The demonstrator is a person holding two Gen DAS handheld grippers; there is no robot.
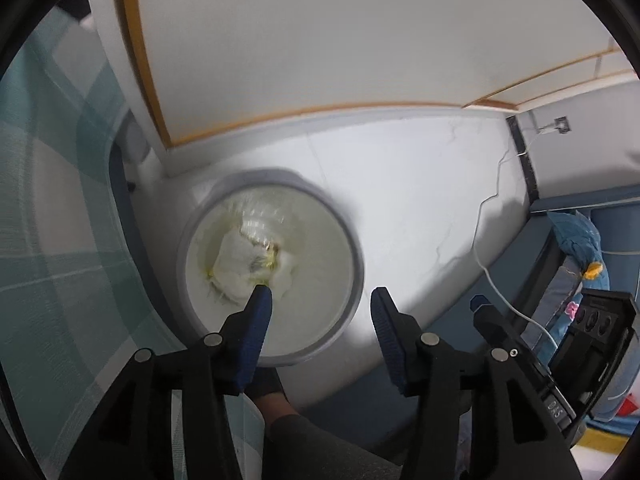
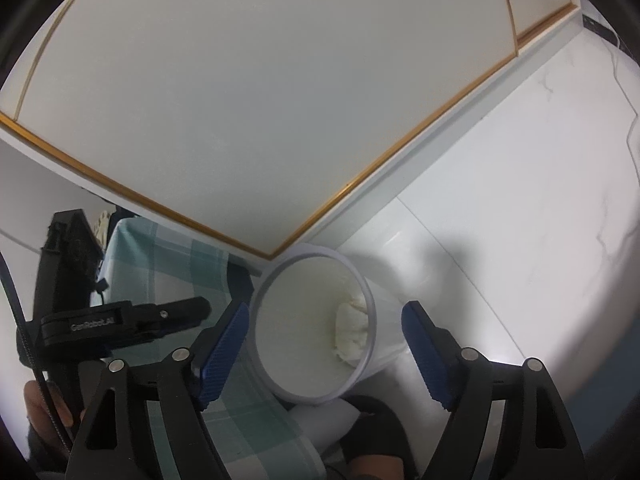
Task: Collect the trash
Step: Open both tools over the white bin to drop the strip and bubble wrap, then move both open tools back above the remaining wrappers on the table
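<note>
A round white trash bin (image 1: pixel 344 240) stands on the white floor by the cabinet corner. Crumpled white paper trash (image 1: pixel 244 264) lies at its bottom, with a clear plastic piece beside it. My left gripper (image 1: pixel 320 300) hovers above the bin's near rim, open and empty. In the right wrist view the bin (image 2: pixel 280 360) is seen from the side, with the paper (image 2: pixel 352 328) against its inner wall. My right gripper (image 2: pixel 324 320) is open and empty, its blue fingers on either side of the bin's mouth. The left gripper's body (image 2: pixel 120 320) shows at the left.
A table with a green-checked cloth (image 1: pixel 48 216) stands left of the bin. A white cabinet with gold trim (image 2: pixel 280 120) rises behind it. A white cable (image 1: pixel 492 200) runs across the floor. A blue sofa with a cushion (image 1: pixel 576 240) is at the right.
</note>
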